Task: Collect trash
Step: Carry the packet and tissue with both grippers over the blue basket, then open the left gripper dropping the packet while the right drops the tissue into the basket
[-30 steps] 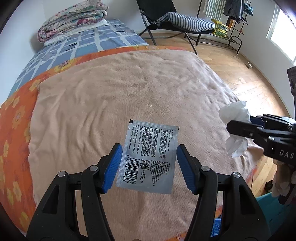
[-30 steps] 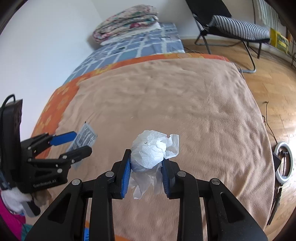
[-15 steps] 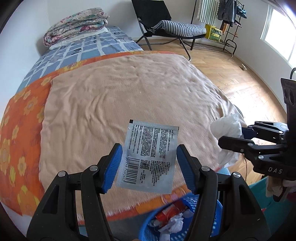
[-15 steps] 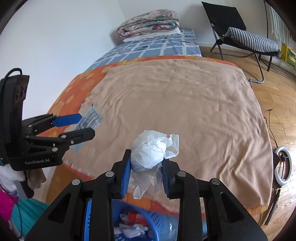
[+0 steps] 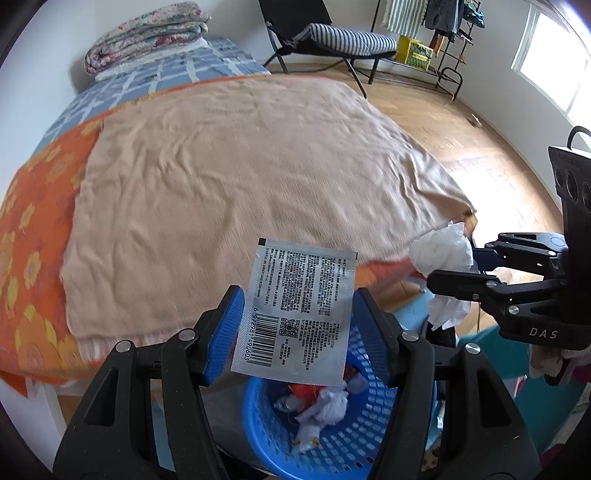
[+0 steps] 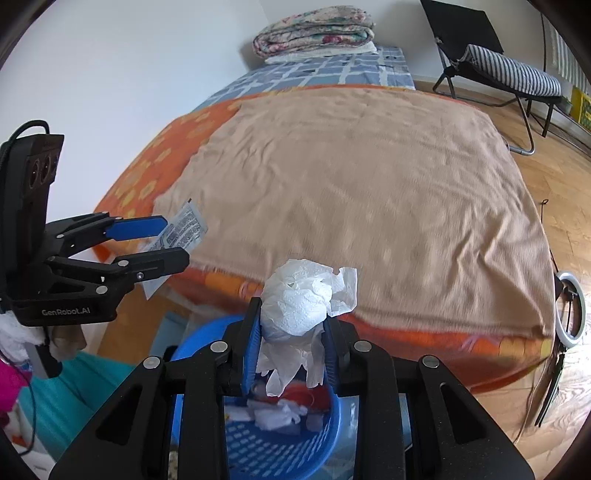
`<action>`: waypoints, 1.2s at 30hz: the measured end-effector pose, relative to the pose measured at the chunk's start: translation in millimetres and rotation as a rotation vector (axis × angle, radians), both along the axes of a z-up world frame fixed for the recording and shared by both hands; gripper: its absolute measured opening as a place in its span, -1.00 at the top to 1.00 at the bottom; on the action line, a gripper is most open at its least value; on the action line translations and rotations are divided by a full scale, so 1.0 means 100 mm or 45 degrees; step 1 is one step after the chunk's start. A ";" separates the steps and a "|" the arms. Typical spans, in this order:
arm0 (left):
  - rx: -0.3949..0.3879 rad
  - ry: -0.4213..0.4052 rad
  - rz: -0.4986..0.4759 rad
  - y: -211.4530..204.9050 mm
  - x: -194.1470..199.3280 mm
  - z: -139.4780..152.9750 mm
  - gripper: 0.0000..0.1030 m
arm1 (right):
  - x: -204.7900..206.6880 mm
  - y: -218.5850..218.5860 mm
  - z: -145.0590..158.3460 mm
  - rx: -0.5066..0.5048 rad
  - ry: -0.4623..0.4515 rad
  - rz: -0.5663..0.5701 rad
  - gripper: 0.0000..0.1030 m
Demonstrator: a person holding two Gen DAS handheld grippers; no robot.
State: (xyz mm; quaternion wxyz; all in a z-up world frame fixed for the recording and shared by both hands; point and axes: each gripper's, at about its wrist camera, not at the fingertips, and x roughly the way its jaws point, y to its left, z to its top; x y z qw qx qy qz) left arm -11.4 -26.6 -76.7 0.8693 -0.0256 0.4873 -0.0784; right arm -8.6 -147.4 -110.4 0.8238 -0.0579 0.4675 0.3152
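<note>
My left gripper (image 5: 297, 314) is shut on a flat silver sachet (image 5: 299, 306) with black print and a barcode, held by its two side edges. It hangs above the blue plastic basket (image 5: 258, 417), which holds crumpled white and red trash. My right gripper (image 6: 291, 325) is shut on a crumpled white tissue (image 6: 299, 306), also over the blue basket (image 6: 273, 454). In the left wrist view the right gripper (image 5: 458, 266) with the tissue (image 5: 443, 254) sits at the right. From the right wrist, the left gripper (image 6: 166, 240) and its sachet (image 6: 184, 229) appear at the left.
A bed with a tan blanket (image 5: 240, 177) over an orange flowered sheet (image 5: 33, 236) fills the view beyond the basket. A folded quilt (image 5: 147, 37) lies at its far end. A black striped chair (image 5: 332, 33) and a rack stand on the wood floor. A ring light (image 6: 570, 306) lies beside the bed.
Both grippers have pulled back from over the bed to its near edge, each keeping its load. The blue basket has come into view beneath them.
</note>
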 end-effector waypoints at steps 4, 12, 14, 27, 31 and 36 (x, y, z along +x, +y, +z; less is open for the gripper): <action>-0.001 0.029 -0.010 -0.07 -0.17 -0.14 -0.22 | -0.18 0.01 -0.14 -0.039 0.023 0.034 0.45; -0.042 0.103 -0.022 -0.13 -0.40 -0.39 -0.22 | -0.46 0.05 -0.34 -0.091 0.063 0.084 0.45; -0.035 0.111 -0.031 -0.15 -0.45 -0.44 -0.22 | -0.51 0.06 -0.40 -0.103 0.078 0.092 0.45; -0.066 0.177 -0.055 -0.23 -0.69 -0.67 -0.22 | -0.65 0.06 -0.60 -0.151 0.130 0.114 0.45; -0.064 0.182 -0.053 -0.23 -0.71 -0.68 -0.22 | -0.67 0.06 -0.62 -0.168 0.131 0.117 0.45; -0.072 0.200 -0.045 -0.20 -0.73 -0.70 -0.22 | -0.66 0.05 -0.66 -0.175 0.148 0.110 0.40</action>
